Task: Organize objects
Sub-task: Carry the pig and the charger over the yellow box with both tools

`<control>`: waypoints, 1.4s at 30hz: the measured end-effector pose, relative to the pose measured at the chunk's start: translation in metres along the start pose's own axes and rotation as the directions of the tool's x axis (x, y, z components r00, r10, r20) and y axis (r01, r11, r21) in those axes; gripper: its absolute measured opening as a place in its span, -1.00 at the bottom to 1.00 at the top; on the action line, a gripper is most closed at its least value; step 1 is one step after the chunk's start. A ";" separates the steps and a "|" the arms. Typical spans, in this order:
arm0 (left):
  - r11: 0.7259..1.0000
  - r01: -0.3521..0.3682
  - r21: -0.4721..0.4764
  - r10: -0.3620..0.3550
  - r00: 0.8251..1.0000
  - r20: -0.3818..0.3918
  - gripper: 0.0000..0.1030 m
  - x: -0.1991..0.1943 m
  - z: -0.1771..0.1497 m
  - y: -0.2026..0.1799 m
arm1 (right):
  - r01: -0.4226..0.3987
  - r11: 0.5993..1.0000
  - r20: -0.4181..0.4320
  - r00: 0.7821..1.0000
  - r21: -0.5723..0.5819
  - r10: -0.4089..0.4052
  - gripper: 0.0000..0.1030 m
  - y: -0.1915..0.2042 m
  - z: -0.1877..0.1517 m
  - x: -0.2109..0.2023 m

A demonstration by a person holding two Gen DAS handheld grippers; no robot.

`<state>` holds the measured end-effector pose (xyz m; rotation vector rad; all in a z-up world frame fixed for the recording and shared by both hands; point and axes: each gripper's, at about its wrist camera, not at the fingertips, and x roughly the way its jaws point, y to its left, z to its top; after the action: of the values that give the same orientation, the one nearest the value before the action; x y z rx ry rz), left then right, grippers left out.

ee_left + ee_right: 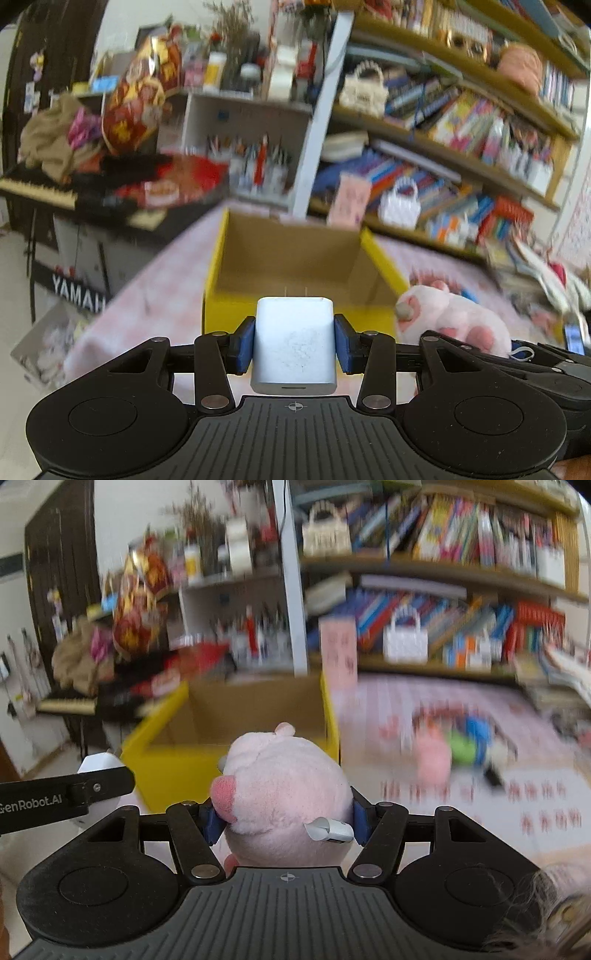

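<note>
Beyond both held items, yellow box [295, 317] gapes.

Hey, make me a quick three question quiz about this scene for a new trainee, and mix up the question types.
1. True or false: the left gripper is shut on a white charger.
2. What does the right gripper hold? A) a book B) a pink plush toy C) a pen
3. Fill in: ahead of both grippers stands an open box with a ______ outside and a plain cardboard inside.

Key
1. True; its blue fingers press on the charger's two sides, prongs pointing away from the camera.
2. B
3. Yellow; the yellow box sits on the pink patterned cloth, and nothing shows inside it in either view.
</note>
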<state>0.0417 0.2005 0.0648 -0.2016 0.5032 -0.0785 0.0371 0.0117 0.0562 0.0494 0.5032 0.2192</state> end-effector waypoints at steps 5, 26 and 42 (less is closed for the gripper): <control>1.000 -0.025 0.006 0.025 0.998 0.058 -0.19 0.035 0.037 0.000 | 0.003 1.000 0.092 0.996 -0.029 0.000 0.18 -0.006 0.043 0.037; 0.983 -0.105 0.153 0.134 0.972 -0.194 -0.19 0.168 0.036 -0.011 | -0.113 0.942 -0.139 0.988 -0.316 0.072 0.16 0.005 0.045 0.171; 0.980 -0.112 0.166 0.149 0.961 -0.234 -0.19 0.189 0.024 -0.019 | -0.174 0.895 -0.238 0.968 -0.410 0.079 0.17 0.000 0.047 0.192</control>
<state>0.2181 0.1624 0.0001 -0.0086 0.7534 -0.0118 0.2234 0.0546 0.0068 -0.3779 0.6596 0.4646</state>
